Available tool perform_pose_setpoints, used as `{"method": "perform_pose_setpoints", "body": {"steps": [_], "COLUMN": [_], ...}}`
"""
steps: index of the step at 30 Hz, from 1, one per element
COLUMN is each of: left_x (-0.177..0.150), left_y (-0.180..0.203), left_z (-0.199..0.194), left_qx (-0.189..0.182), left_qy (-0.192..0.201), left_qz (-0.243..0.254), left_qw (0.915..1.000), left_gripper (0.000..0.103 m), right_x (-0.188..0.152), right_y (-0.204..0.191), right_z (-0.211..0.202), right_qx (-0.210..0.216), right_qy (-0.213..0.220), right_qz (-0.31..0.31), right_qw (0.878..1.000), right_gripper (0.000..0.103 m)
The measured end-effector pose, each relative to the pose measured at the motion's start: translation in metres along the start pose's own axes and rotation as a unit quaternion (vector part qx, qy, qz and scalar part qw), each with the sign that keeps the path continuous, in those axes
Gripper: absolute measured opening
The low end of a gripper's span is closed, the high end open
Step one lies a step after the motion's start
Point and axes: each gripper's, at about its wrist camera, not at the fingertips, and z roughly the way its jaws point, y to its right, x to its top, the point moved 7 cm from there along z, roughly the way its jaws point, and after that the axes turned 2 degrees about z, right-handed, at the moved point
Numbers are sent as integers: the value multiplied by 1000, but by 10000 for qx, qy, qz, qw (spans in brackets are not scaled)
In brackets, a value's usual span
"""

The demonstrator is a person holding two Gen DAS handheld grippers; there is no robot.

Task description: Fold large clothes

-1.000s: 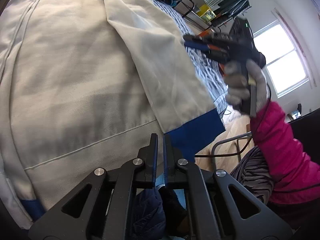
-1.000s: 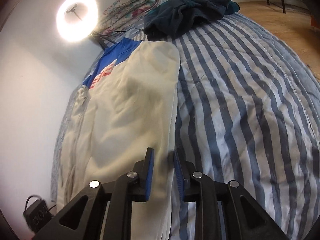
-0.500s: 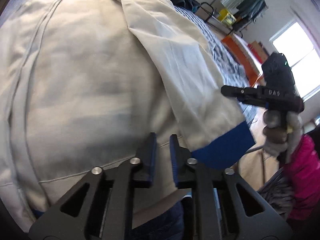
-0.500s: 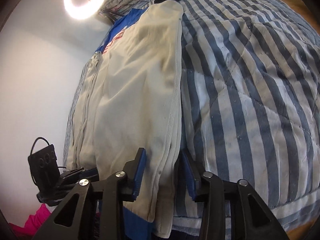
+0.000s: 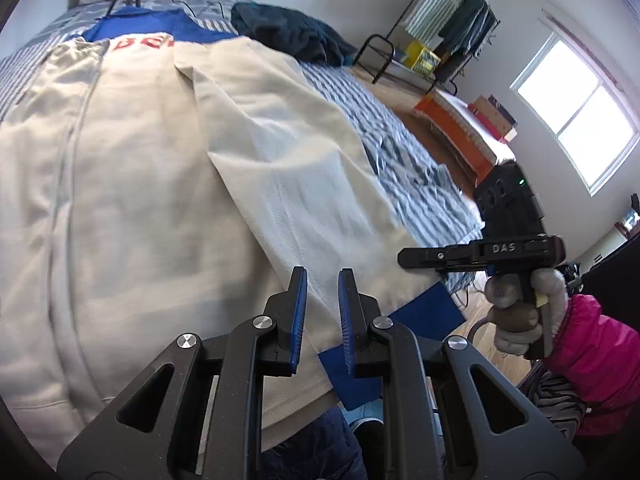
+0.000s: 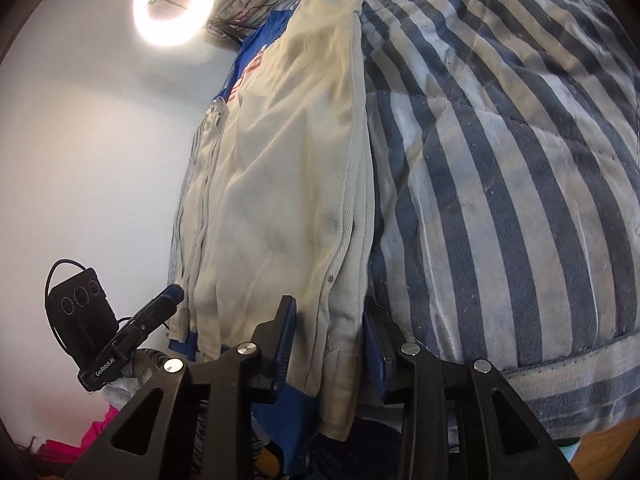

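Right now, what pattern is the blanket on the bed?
Blue and white stripes on the blanket, clearest in the right wrist view.

Black tool (image 5: 322, 304) with blue-lined fingers (image 5: 299, 316) and silver screws; grey glove (image 5: 520, 312), pink sleeve (image 5: 592, 364).

A lit ring light (image 6: 173, 7) by the wall; window (image 5: 576, 128) and clothes rack (image 5: 460, 20) opposite.

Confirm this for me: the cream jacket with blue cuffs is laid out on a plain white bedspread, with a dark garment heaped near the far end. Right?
Not quite. The bedspread is not plain white; it is striped blue and white, as the right wrist view shows. The rest holds: the cream jacket with blue cuffs lies on it, and a dark garment is heaped near the far end.
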Motion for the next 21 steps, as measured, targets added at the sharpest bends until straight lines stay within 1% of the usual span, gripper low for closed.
{"method": "perform_pose_setpoints", "body": {"steps": [1, 2, 4, 6, 8, 9, 12, 13, 14, 15, 16, 17, 18, 19, 21], "left_x": [-4, -8, -25, -29, -25, -24, -20, -19, -19, -21, -24, -31, -35, -35, -34], "left_y": [0, -2, -8, -9, -7, -7, 2, 8, 12, 11, 11, 10, 8, 8, 8], "left_z": [11, 23, 43, 45, 42, 40, 28, 22, 20, 19, 25, 33, 37, 39, 37], "left_qx": [27, 77, 263, 209, 207, 191, 53, -12, 21, 78, 103, 59, 33, 28, 60], "left_qy": [-133, -310, -678, -565, -650, -625, -414, -288, -208, -202, -311, -492, -555, -465, -516], "left_qz": [21, 36, 70, -3, -16, -58, -150, -84, 19, 99, 162, 113, 62, 59, 112], "left_qw": [9999, 9995, 9973, 9982, 9977, 9978, 9990, 9995, 9998, 9997, 9993, 9987, 9984, 9989, 9986], "left_gripper": [14, 14, 14, 15, 15, 15, 14, 15, 15, 15, 19, 20, 20, 20, 20], "right_x": [-1, -3, -6, -6, -6, -6, -5, -5, -5, -4, -4, -3, -2, -2, 0], "right_y": [0, 0, -3, -11, -20, -24, -34, -38, -41, -45, -47, -50, -51, -52, -58], "right_z": [0, 0, -3, -5, -8, -10, -16, -18, -20, -22, -23, -23, -22, -21, -12], "right_qx": [30, 33, 4, -52, -113, -177, -214, -179, -163, -169, -175, -213, -272, -336, -534], "right_qy": [3, -25, 21, 112, 202, 240, 359, 403, 448, 484, 511, 527, 543, 541, 543], "right_qz": [-1, -15, -81, -211, -325, -381, -430, -445, -459, -472, -487, -506, -527, -540, -612], "right_qw": [10000, 10000, 10000, 9997, 9992, 9988, 9982, 9980, 9978, 9976, 9974, 9971, 9968, 9965, 9952], "right_gripper": [24, 18, 15, 13, 12, 11, 10, 9, 9, 9, 9, 9, 9, 9, 8]}}
